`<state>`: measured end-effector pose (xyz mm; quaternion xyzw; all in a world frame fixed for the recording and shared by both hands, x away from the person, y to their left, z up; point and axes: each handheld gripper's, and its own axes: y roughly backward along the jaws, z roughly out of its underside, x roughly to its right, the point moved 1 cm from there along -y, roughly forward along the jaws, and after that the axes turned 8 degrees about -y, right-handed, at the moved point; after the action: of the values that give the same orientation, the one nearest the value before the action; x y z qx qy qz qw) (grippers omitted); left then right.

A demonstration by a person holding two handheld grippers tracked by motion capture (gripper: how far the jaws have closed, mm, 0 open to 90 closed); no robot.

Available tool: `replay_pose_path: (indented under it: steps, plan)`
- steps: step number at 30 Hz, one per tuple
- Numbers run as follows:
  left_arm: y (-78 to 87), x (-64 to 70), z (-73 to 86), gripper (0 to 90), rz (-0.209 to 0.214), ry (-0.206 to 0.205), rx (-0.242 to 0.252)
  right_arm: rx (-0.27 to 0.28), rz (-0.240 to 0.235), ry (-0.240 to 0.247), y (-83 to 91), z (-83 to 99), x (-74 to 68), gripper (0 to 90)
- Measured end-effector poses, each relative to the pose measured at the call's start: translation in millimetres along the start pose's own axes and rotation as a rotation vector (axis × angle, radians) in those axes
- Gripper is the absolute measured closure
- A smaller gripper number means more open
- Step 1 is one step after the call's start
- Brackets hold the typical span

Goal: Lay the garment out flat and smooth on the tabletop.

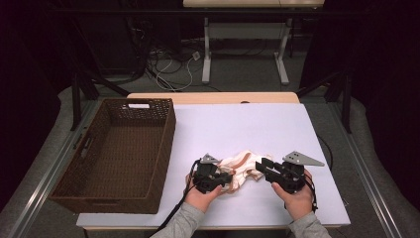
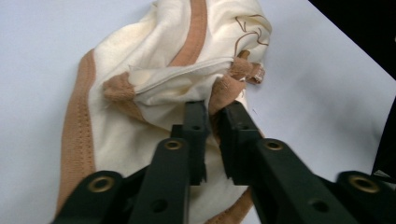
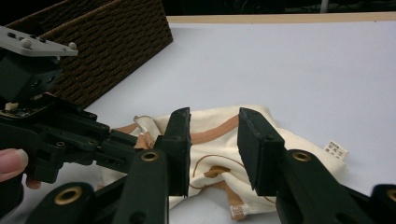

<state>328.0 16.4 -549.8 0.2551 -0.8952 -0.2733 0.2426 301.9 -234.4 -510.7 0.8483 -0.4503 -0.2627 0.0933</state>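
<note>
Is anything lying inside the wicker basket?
No: in the high view the wicker basket shows only its bare woven floor, and the cream garment lies on the table.

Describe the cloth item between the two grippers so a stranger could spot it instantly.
On the white table, right of the brown wicker basket, lies a crumpled cream garment near the front edge. Tan trim bands and a small white label set it apart.

Cream garment lying crumpled on white table

The cream garment [image 1: 242,168], trimmed in tan bands, is lying bunched near the table's front edge, label showing.
</note>
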Motion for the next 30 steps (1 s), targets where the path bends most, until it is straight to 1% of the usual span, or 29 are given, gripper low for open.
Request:
replay_pose_path:
  steps: [2, 3, 4, 5, 7, 10, 12, 15, 16, 18, 19, 21, 22, 23, 24, 26, 27, 28, 29, 30]
  plan:
    - [1.9, 0.8, -1.0, 85.2, 0.006, -0.011, 0.0, -0.003, 0.004, 0.006, 0.6, -0.2, 1.8, 64.9]
    - [3.0, 1.3, -1.7, 85.9, 0.007, -0.01, 0.004, -0.003, 0.008, 0.004, 0.6, -0.3, 2.3, 64.9]
    - [5.3, 1.3, -3.3, 86.2, 0.01, -0.02, 0.011, -0.005, 0.009, -0.001, 0.9, -0.3, 2.4, 65.0]
    - [7.3, 1.6, -4.9, 86.6, 0.012, -0.021, 0.019, -0.003, 0.011, -0.007, 1.0, -0.4, 2.6, 64.9]
    - [12.5, 2.7, -9.4, 86.9, 0.014, -0.032, 0.029, 0.004, 0.011, -0.003, 0.7, -0.6, 3.1, 64.9]
    - [22.2, 4.0, -19.5, 87.2, 0.017, -0.059, 0.055, 0.003, 0.01, -0.005, 1.0, -1.0, 2.8, 64.8]
    - [28.4, 5.0, -27.6, 87.3, 0.012, -0.075, 0.072, 0.005, 0.006, -0.004, 0.7, -1.2, 2.4, 64.3]
    - [36.8, 2.6, -41.1, 87.4, 0.004, -0.12, 0.076, 0.002, -0.011, -0.005, 0.5, -1.5, 2.0, 61.9]
    - [38.7, 2.7, -45.4, 87.5, 0.004, -0.114, 0.082, 0.001, -0.02, -0.011, -0.3, -1.5, 1.1, 60.7]
    - [42.4, 0.9, -54.4, 87.5, -0.008, -0.13, 0.083, 0.005, -0.021, 0.0, -2.0, -2.5, 0.4, 60.4]
    - [43.7, -0.1, -59.0, 87.5, -0.014, -0.135, 0.09, 0.0, -0.031, 0.0, -2.4, -3.4, -0.4, 60.0]
    - [46.0, -2.1, -66.7, 87.5, -0.019, -0.147, 0.087, -0.004, -0.03, 0.013, -3.6, -5.4, -1.2, 59.4]
    - [46.4, -3.0, -72.0, 87.5, -0.023, -0.15, 0.099, -0.005, -0.033, 0.018, -4.3, -6.7, -1.7, 59.2]
    - [47.2, -3.9, -75.3, 87.5, -0.023, -0.16, 0.095, -0.008, -0.037, 0.02, -5.0, -8.2, -2.8, 58.9]
    - [46.5, -4.4, -80.0, 87.5, -0.027, -0.166, 0.102, -0.005, -0.04, 0.025, -5.8, -8.9, -3.0, 58.5]
    - [45.8, -6.2, -86.6, 87.5, -0.033, -0.177, 0.097, -0.015, -0.053, 0.033, -8.7, -11.1, -3.8, 57.8]
    - [44.5, -7.2, -90.7, 87.5, -0.031, -0.173, 0.097, -0.018, -0.057, 0.028, -10.0, -11.6, -4.6, 57.3]
    - [43.5, -7.5, -93.7, 87.5, -0.024, -0.167, 0.097, -0.022, -0.062, 0.033, -13.0, -12.7, -5.7, 56.0]
    - [42.4, -8.2, -96.6, 87.5, -0.021, -0.178, 0.096, -0.025, -0.064, 0.051, -15.3, -13.7, -5.9, 55.1]
    - [41.0, -7.9, -99.0, 87.5, -0.02, -0.175, 0.095, -0.03, -0.068, 0.062, -17.8, -14.7, -6.7, 54.0]
